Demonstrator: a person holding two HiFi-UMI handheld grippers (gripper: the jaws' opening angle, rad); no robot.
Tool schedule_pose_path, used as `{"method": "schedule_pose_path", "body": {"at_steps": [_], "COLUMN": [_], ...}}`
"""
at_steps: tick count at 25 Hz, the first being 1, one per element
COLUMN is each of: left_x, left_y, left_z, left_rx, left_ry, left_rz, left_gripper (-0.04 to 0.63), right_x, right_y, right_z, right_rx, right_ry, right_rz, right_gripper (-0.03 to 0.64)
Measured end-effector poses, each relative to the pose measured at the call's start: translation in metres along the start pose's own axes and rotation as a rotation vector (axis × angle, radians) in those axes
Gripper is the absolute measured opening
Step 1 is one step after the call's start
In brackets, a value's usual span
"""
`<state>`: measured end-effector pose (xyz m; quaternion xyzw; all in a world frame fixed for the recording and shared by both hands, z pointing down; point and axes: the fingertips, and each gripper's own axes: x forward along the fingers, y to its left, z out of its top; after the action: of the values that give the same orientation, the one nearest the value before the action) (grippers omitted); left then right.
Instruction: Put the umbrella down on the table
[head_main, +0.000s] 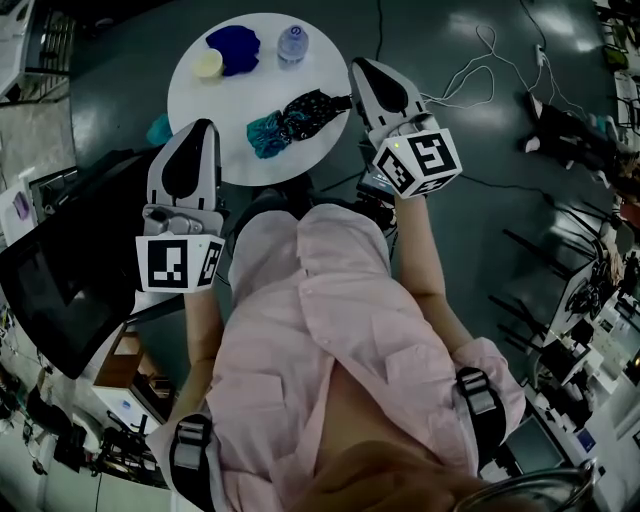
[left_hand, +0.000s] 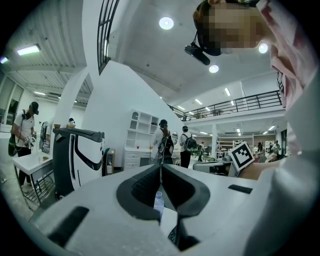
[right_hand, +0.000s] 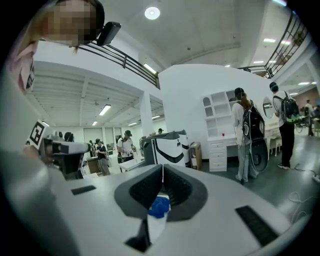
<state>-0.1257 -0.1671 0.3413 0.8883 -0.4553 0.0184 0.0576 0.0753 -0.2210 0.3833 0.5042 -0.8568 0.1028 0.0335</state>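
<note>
"Head view first: where is the umbrella (head_main: 295, 120) lying?"
"It's lying folded, its floral fabric bunching, on the round white table (head_main: 200, 120), upper centre. A clear bottle (head_main: 292, 44) is standing above it in the frame; its contents, I cannot tell."
"And the grippers?"
"Left gripper (left_hand: 161, 167) and right gripper (right_hand: 162, 167) are both clenching shut, gripping nothing."

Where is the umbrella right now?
In the head view the folded umbrella lies on the round white table, at its near right edge, its dark end next to the right claw, the water bottle farther back.
</note>
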Motion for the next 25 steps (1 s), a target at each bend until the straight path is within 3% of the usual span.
{"method": "schedule_pose_path", "body": {"at_steps": [14,25], "left_x": [-0.020,-0.030], "left_y": [-0.033,-0.075], "left_z": [-0.008,-0.037], "left_rx": [-0.008,-0.018], "left_ry": [-0.033,-0.039], "left_rz": [0.075,0.104], "left_gripper": [0.023,0.023], "right_x": [-0.032,-0.057], "right_y": [0.059,0.113], "right_z": [-0.001,-0.032], "right_rx": [-0.085,-0.047], "right_ry": [-0.012,0.029], "right_rz": [0.145,0.291], "right_gripper": [0.032,0.032]}}
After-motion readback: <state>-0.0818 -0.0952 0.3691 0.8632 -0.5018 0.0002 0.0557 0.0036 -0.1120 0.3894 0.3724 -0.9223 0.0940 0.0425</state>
